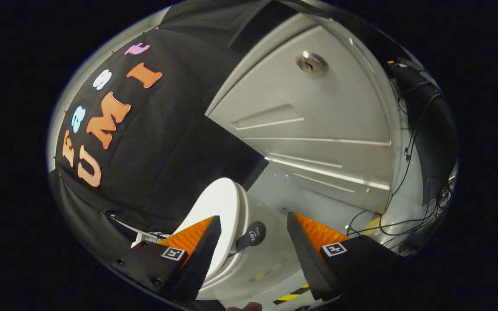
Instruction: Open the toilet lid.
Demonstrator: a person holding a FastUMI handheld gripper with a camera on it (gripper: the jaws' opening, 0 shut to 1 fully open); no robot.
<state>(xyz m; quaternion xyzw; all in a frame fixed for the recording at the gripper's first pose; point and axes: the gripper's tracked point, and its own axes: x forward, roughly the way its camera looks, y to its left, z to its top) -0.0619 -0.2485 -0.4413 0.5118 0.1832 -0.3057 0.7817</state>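
Gripper fingers spread, holding nothing; toilet lid and its dark pull tab just ahead between them; risk: fingers slip off the small tab.

The gripper has its 2 fingers spread wide, nothing pressed between them. The white toilet lid rises just ahead of the left finger, with a dark round tab jutting into the gap. Pale floor ahead is free. Beyond it a grey panel blocks the upper right; loose cables clutter the lower right.
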